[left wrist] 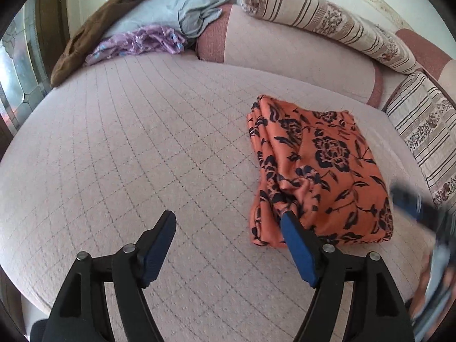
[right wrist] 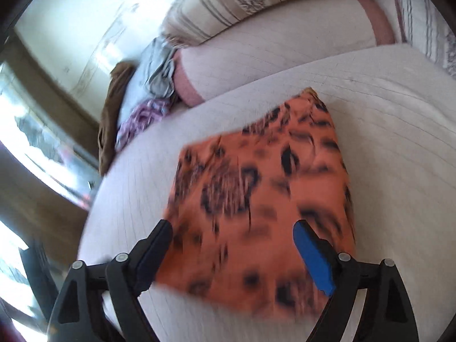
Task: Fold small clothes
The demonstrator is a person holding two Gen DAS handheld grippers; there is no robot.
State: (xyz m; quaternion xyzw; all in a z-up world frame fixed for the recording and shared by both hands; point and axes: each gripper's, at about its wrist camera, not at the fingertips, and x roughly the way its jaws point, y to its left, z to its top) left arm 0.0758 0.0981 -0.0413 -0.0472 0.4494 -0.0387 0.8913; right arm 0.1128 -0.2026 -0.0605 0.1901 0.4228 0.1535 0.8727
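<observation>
Two claws stand wide and hold nothing. The left claw [left wrist: 228,222] hangs over the quilted sofa seat [left wrist: 142,142], its right finger [left wrist: 296,245] at the near edge of the folded orange floral garment [left wrist: 322,171]. The right claw [right wrist: 233,233] hovers above that same garment [right wrist: 256,199], blurred. A heap of unfolded clothes [left wrist: 148,28] lies well apart at the far corner.

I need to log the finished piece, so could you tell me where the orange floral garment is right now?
The orange floral garment lies folded on the quilted pink bed cover, right of centre in the left wrist view, below the long bolster and in front of both grippers.
</observation>
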